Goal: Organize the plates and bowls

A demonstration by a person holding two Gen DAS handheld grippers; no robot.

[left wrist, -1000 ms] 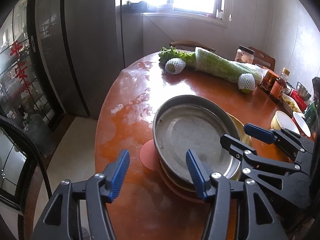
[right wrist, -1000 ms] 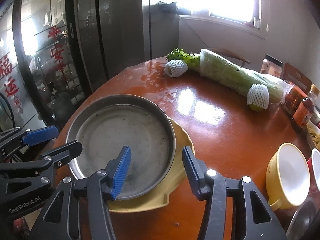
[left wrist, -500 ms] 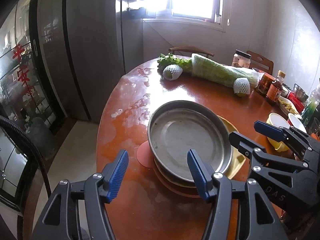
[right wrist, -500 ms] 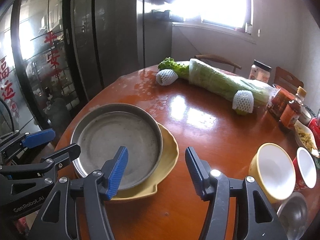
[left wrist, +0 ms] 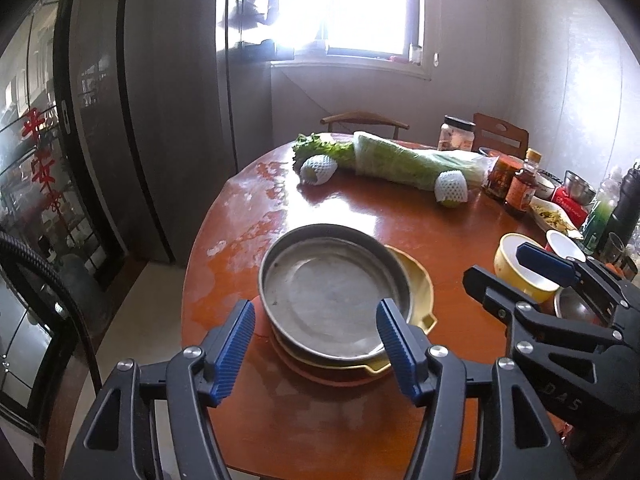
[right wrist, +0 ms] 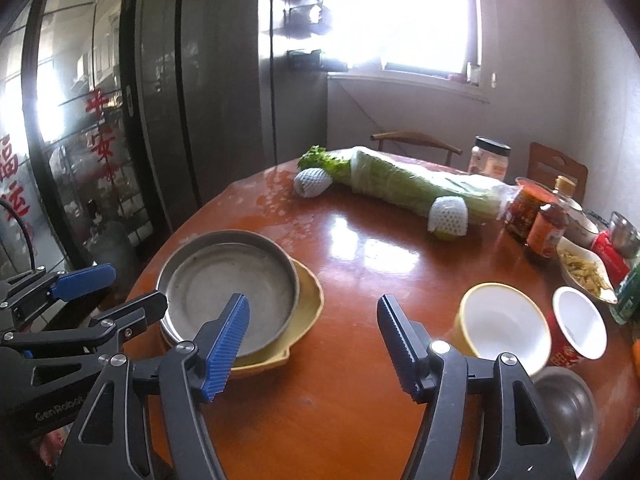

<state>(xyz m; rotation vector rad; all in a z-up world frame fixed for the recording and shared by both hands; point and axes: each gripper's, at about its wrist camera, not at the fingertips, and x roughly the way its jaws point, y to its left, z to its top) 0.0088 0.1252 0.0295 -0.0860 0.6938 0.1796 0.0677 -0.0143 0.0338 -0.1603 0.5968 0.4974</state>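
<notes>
Left wrist view: the side of my right gripper [left wrist: 532, 276] carries raised letters that read "DAS"; red characters hang on the glass door [left wrist: 38, 156] at the left, too blurred for me to read. My left gripper [left wrist: 316, 344] has its jaws opening, with nothing pinched between them. The metal pan [left wrist: 332, 292] sits empty just beyond my fingertips, its near rim between the blue pads, on top of a yellow plate [left wrist: 418, 284] that rests on a reddish plate [left wrist: 260, 322] on the round wooden desk [left wrist: 400, 224]. To the right, a yellow bowl [left wrist: 516, 264], white inside and empty, stands behind my right gripper.

Right wrist view: my left gripper [right wrist: 88, 288] reads "GenRobot" on its body. My right gripper [right wrist: 314, 336] is opening over bare desk [right wrist: 360, 264], holding nothing. The metal pan [right wrist: 224, 280] on the yellow plate [right wrist: 310, 296] lies to the left, behind my left pad. The yellow bowl [right wrist: 500, 320] is just right of my right pad, a red cup [right wrist: 576, 324] with printed writing I cannot read stands beside it, and an empty steel bowl [right wrist: 568, 404] is nearer. A shallow dish [right wrist: 584, 272] farther back holds pale shredded food.
</notes>
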